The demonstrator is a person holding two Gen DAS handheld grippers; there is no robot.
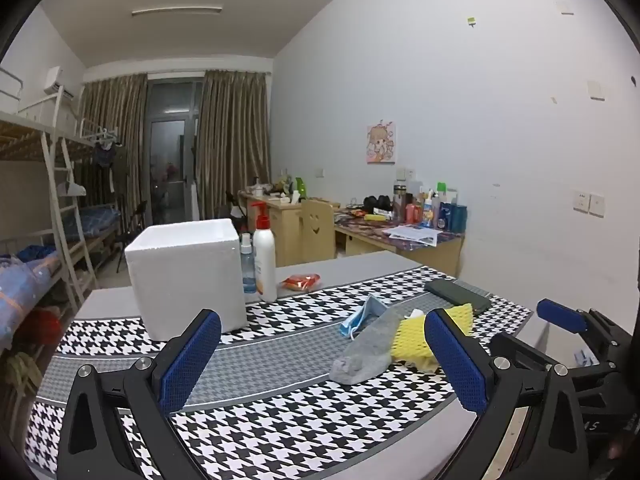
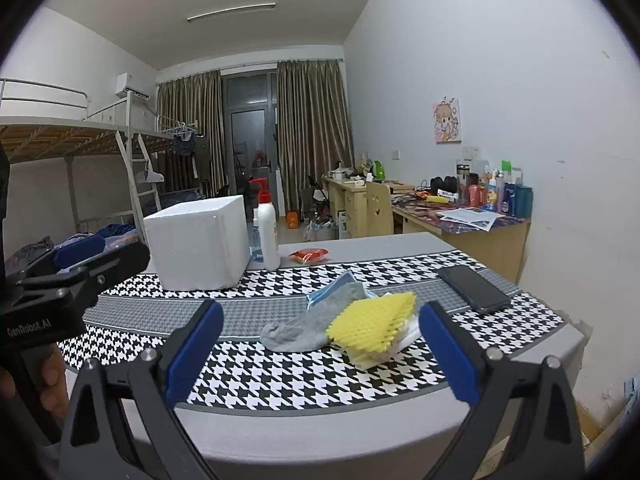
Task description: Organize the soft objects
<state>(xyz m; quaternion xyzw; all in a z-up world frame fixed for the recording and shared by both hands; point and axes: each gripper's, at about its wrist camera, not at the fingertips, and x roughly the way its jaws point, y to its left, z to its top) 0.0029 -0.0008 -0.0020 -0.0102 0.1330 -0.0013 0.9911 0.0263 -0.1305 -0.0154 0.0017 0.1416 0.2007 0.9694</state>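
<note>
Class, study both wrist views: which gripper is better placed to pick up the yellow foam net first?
Right, probably. The yellow foam net lies between the open right gripper's fingers, straight ahead; for the open left gripper it sits off by one fingertip.

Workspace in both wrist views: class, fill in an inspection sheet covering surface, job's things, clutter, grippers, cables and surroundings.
Surface: table under a houndstooth cloth.
Job's things: grey sock, yellow foam net and blue face mask heaped together; white foam box behind.
Clutter: black phone, white pump bottle, clear spray bottle, red packet.
Grippers: left gripper and right gripper open, jaws holding nothing.
Cables: nothing seen.
Surroundings: bunk bed, cluttered desk, curtains.
</note>
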